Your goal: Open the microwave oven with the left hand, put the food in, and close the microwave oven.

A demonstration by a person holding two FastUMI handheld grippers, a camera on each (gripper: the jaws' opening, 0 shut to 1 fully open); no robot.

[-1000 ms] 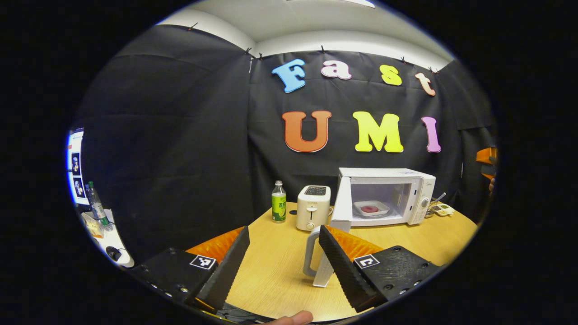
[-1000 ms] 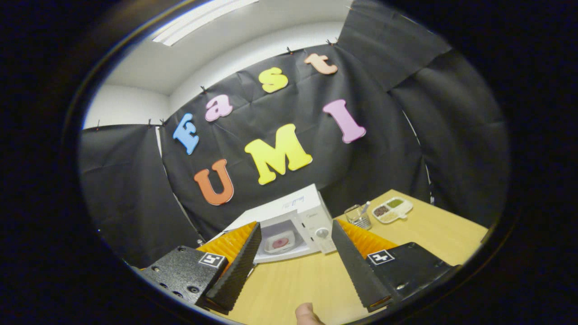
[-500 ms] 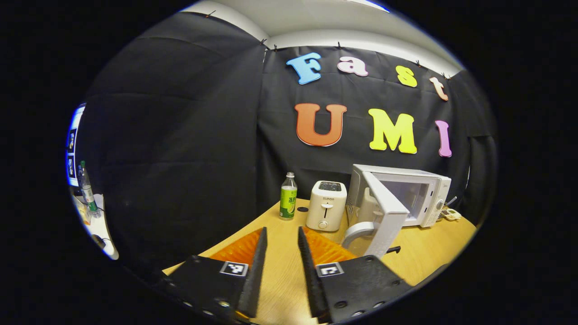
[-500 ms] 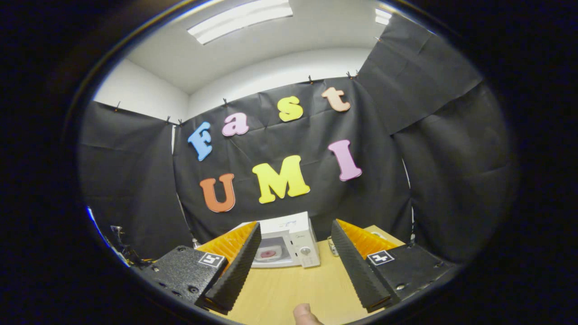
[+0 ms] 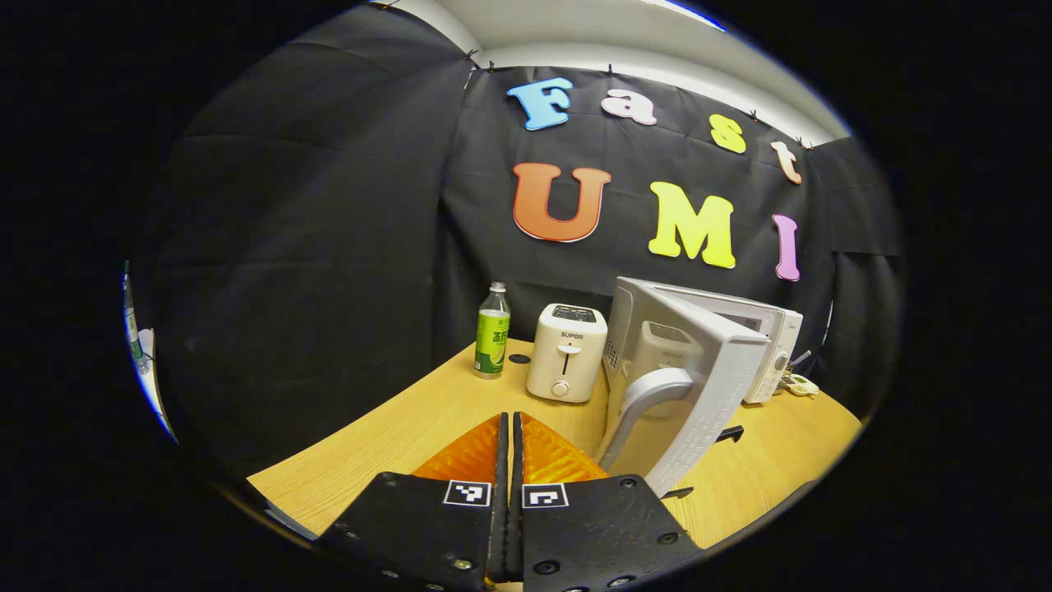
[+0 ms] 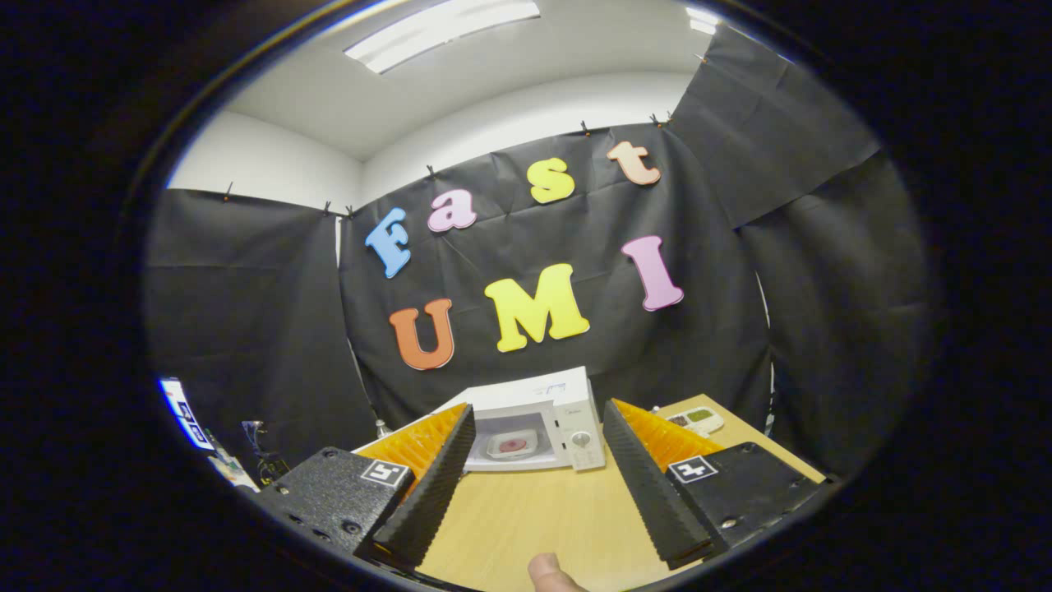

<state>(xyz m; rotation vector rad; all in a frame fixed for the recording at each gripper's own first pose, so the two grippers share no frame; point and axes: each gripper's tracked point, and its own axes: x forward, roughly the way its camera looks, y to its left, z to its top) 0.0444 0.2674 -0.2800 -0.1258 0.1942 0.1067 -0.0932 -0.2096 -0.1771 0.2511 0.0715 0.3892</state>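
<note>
On the far side of the wooden surface (image 6: 526, 526) stands the microwave oven (image 6: 542, 415), and in the right gripper view its cavity is exposed with the food (image 6: 514, 445), a reddish piece on a white dish, already resting inside. So the opening and the loading look done; what is left, by my reading, is the closing.

In the left gripper view the door (image 5: 699, 386) stands part-way between open and shut, its outer face and curved grey handle (image 5: 645, 399) turned toward the camera and hiding most of the cavity. How near it is to latching is hard to judge through the fisheye, but it is plainly not flush with the front panel yet.

The left gripper (image 5: 509, 460) sits low and near, to the left of the handle and apart from it; its jaws are clenched together with nothing between them. The right gripper (image 6: 534, 469) is held well back from the oven with its jaws spread wide and empty, and a fingertip (image 6: 549, 573) of the person shows at the bottom edge.

A white toaster (image 5: 565, 363) and a green-labelled bottle (image 5: 492, 342) stand left of the oven, clear of the door's swing. The remaining work is probably one push on the door's outer face until it seats.
</note>
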